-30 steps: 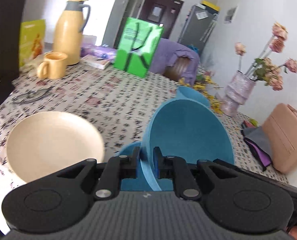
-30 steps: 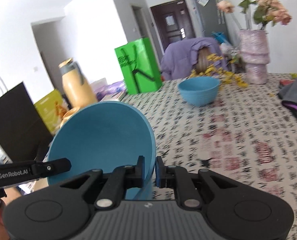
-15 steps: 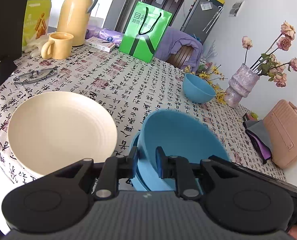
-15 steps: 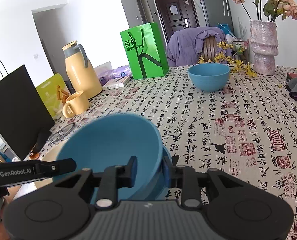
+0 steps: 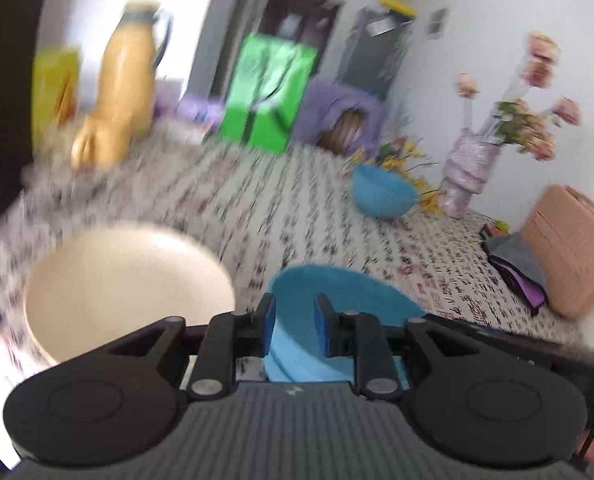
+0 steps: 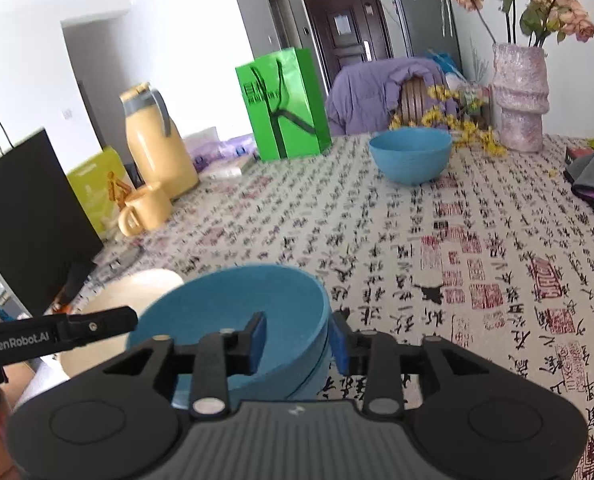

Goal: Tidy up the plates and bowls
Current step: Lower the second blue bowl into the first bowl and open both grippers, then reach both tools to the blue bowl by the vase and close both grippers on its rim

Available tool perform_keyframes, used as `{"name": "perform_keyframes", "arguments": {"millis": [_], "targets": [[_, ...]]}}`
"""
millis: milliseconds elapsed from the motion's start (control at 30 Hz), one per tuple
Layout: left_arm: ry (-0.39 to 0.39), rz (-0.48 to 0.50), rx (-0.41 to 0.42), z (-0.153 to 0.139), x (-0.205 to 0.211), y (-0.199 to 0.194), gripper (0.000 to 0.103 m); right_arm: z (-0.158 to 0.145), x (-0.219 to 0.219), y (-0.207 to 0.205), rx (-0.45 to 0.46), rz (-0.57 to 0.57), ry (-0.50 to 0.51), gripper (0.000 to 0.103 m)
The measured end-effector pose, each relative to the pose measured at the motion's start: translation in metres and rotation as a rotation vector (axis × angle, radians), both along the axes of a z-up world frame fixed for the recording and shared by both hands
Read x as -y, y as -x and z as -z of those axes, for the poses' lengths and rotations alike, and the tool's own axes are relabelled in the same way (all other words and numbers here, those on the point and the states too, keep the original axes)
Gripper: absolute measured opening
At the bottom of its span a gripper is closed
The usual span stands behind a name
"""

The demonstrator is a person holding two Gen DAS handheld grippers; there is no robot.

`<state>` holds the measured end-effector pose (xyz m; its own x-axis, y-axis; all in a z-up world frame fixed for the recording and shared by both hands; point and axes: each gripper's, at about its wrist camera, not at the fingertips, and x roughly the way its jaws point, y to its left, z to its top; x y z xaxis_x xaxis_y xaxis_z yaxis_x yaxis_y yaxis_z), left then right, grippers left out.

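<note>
A blue bowl (image 6: pixel 233 312) sits nested in another blue bowl at the near table edge; it also shows in the blurred left wrist view (image 5: pixel 337 292). My right gripper (image 6: pixel 297 340) is open, its fingers straddling the bowl's right rim without gripping. My left gripper (image 5: pixel 295 330) is open around the bowl's left rim. A cream plate (image 5: pixel 129 284) lies to the left of the bowls, also in the right wrist view (image 6: pixel 137 292). A second blue bowl (image 6: pixel 411 156) stands far back on the table, also in the left wrist view (image 5: pixel 383 196).
A yellow thermos (image 6: pixel 157 148), yellow mug (image 6: pixel 145 210), black bag (image 6: pixel 29 216) and green bag (image 6: pixel 283 106) stand at the back left. A vase with flowers (image 6: pixel 519 96) stands back right. A pink bag (image 5: pixel 569 248) and folded cloth (image 5: pixel 517 260) lie at right.
Both grippers have opened and let go of the blue bowl, which was lowered into the other blue bowl. The left gripper is moving, its view blurred.
</note>
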<state>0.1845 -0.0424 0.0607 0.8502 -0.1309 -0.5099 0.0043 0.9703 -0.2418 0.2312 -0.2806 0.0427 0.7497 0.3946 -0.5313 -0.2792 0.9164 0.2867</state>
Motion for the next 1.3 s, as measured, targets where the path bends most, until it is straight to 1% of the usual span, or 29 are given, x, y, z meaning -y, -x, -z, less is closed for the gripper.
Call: {"name": "perform_keyframes", "arguments": {"millis": [33, 67, 133, 167, 200, 233, 300, 333, 400, 467, 533, 600, 733, 867, 967, 1067, 1167, 1300], "targets": [[-0.02, 0.022, 0.032, -0.003, 0.006, 0.005, 0.038, -0.001, 0.004, 0.005, 0.019, 0.003, -0.003, 0.048], [-0.038, 0.041, 0.066, -0.005, 0.012, 0.01, 0.042, -0.002, 0.009, 0.011, 0.043, 0.007, -0.006, 0.049], [-0.089, 0.071, 0.131, -0.007, 0.029, 0.02, 0.058, -0.002, 0.019, 0.024, 0.096, 0.025, 0.002, 0.057], [-0.115, 0.079, 0.153, -0.006, 0.039, 0.024, 0.062, -0.003, 0.024, 0.032, 0.125, 0.042, 0.015, 0.06], [-0.128, 0.088, 0.173, -0.004, 0.047, 0.028, 0.07, -0.002, 0.028, 0.038, 0.147, 0.059, 0.034, 0.067], [-0.133, 0.099, 0.19, 0.0, 0.053, 0.032, 0.078, -0.001, 0.033, 0.044, 0.161, 0.075, 0.052, 0.073], [-0.143, 0.106, 0.199, 0.008, 0.065, 0.038, 0.088, 0.003, 0.045, 0.055, 0.179, 0.111, 0.075, 0.079], [-0.146, 0.11, 0.192, 0.013, 0.068, 0.042, 0.091, 0.005, 0.052, 0.06, 0.186, 0.129, 0.084, 0.081], [-0.145, 0.117, 0.153, 0.023, 0.072, 0.043, 0.094, 0.011, 0.064, 0.072, 0.204, 0.168, 0.116, 0.084], [-0.143, 0.119, 0.116, 0.029, 0.077, 0.043, 0.094, 0.017, 0.074, 0.081, 0.215, 0.199, 0.149, 0.084], [-0.16, 0.123, 0.127, 0.03, 0.081, 0.044, 0.095, 0.023, 0.085, 0.088, 0.225, 0.22, 0.16, 0.088], [-0.165, 0.123, 0.136, 0.03, 0.082, 0.041, 0.096, 0.028, 0.093, 0.088, 0.214, 0.238, 0.158, 0.092], [-0.171, 0.13, 0.134, 0.029, 0.087, 0.034, 0.097, 0.033, 0.1, 0.079, 0.202, 0.268, 0.157, 0.092], [-0.165, 0.095, 0.139, 0.019, 0.084, 0.014, 0.097, 0.031, 0.106, 0.059, 0.206, 0.295, 0.193, 0.092], [-0.139, 0.104, 0.157, 0.002, 0.075, -0.011, 0.097, 0.022, 0.114, 0.035, 0.203, 0.306, 0.177, 0.092], [-0.104, 0.105, 0.146, -0.014, 0.069, -0.047, 0.097, 0.01, 0.121, 0.002, 0.202, 0.308, 0.171, 0.092], [-0.086, 0.081, 0.098, -0.027, 0.067, -0.093, 0.097, -0.003, 0.127, -0.037, 0.226, 0.29, 0.177, 0.092], [0.024, 0.087, 0.025, -0.042, 0.059, -0.16, 0.097, -0.021, 0.137, -0.099, 0.223, 0.256, 0.167, 0.092]]}}
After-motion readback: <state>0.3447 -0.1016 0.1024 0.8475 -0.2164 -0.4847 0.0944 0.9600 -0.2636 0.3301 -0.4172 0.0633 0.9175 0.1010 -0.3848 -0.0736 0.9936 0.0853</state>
